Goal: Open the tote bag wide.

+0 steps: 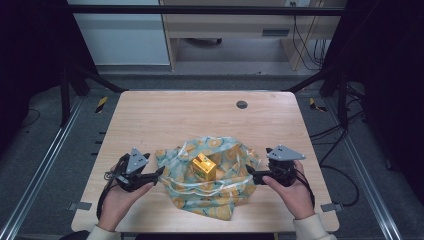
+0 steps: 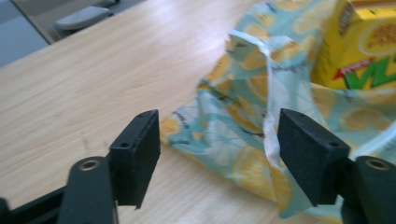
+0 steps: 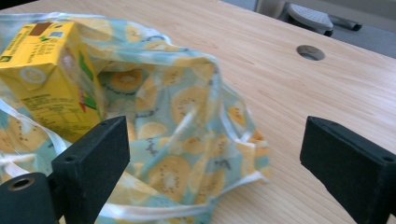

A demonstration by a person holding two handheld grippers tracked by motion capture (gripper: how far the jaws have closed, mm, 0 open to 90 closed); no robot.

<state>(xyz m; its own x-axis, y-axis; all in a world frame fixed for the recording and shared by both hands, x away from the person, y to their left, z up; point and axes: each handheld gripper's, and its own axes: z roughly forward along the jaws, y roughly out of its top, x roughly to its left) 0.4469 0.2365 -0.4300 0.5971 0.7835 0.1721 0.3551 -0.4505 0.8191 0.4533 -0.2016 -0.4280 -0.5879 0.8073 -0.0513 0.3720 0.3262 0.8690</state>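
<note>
A crumpled teal cloth bag with a yellow fruit print (image 1: 210, 177) lies on the wooden table (image 1: 200, 115), near its front edge. A yellow drink carton (image 1: 204, 166) stands inside its open mouth; the carton (image 2: 362, 44) and the carton (image 3: 51, 79) also show close up. My left gripper (image 1: 159, 175) is open at the bag's left edge, with the bag's white-trimmed rim (image 2: 268, 116) between its jaws. My right gripper (image 1: 250, 172) is open at the bag's right edge, where the bag (image 3: 187, 135) reaches in between the jaws.
A round cable hole (image 1: 242, 104) sits in the table at the far side. Black frame posts stand at both sides, with cables on the floor at the right. A desk stands behind the table.
</note>
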